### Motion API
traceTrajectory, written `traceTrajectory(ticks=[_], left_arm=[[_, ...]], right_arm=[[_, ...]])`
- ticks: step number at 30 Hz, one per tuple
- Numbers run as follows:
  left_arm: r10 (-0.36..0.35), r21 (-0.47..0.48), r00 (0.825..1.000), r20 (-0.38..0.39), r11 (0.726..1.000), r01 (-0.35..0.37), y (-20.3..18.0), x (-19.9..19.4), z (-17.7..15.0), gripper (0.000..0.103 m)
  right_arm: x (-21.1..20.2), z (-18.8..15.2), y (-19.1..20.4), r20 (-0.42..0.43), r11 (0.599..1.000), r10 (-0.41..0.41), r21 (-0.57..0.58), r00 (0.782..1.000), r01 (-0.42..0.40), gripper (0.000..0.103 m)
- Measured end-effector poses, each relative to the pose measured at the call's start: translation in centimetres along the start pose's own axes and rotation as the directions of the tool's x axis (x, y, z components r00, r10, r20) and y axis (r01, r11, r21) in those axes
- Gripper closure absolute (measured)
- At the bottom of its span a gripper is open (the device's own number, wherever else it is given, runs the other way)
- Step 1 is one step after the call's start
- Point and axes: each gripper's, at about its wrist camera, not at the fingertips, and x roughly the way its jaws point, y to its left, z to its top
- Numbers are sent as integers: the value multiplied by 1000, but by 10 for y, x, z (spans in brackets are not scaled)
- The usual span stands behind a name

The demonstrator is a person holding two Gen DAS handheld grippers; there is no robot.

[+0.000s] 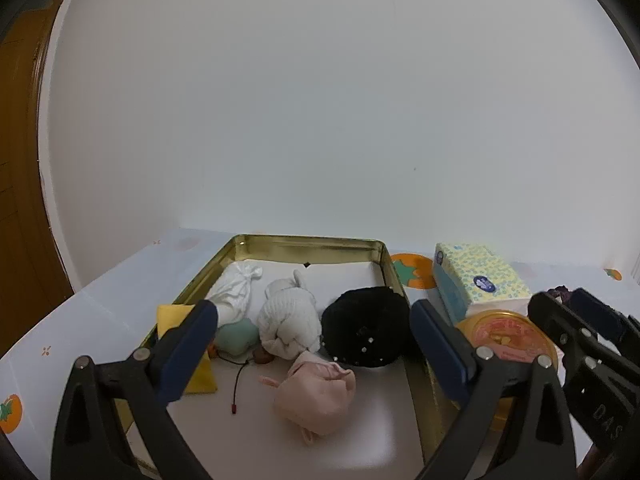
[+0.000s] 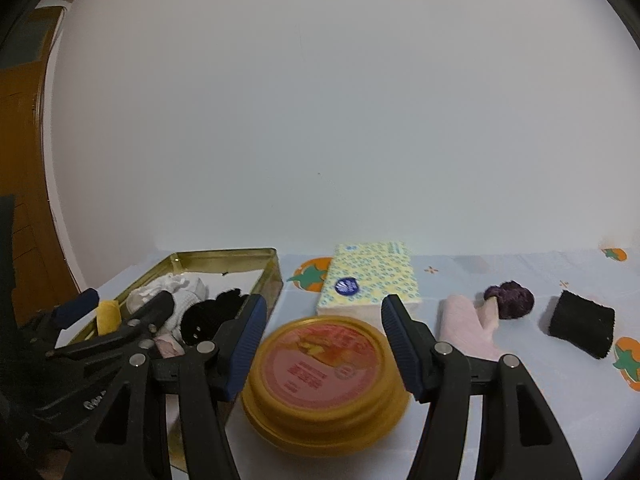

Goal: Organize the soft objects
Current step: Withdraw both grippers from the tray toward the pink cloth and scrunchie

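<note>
My left gripper (image 1: 316,344) stands open over a gold tin tray (image 1: 304,242). In the tray lie a white knotted cloth (image 1: 238,286), a white knitted piece (image 1: 288,316), a black fuzzy piece (image 1: 366,324), a pink bundle (image 1: 316,396), a mint-green piece (image 1: 236,336) and a yellow pad (image 1: 172,316). My right gripper (image 2: 322,344) is open, its fingers either side of a round yellow tin with a pink lid (image 2: 320,372); the pads do not visibly press on it. To the right, a pink mitten-shaped cloth (image 2: 472,328), a purple scrunchie (image 2: 510,294) and a black cloth (image 2: 580,328) lie on the table.
A tissue pack (image 2: 372,276) stands behind the round tin, just right of the tray. The tablecloth (image 2: 520,400) is pale with orange fruit prints. A white wall runs close behind, and a wooden door (image 1: 20,200) is at the far left. A thin black cord with a red tip (image 1: 238,384) lies in the tray.
</note>
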Motion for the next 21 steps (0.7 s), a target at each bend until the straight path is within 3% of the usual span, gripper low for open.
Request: traceTrajectory(ticks=[14, 21], left_arm=[[-53, 12, 998, -13, 998, 54, -20, -15, -5, 5], [-112, 47, 994, -18, 993, 112, -44, -26, -9, 5]], right_arm=[[-9, -4, -36, -79, 999, -26, 41, 997, 29, 41], [-18, -10, -83, -142, 991, -67, 109, 988, 83, 41]])
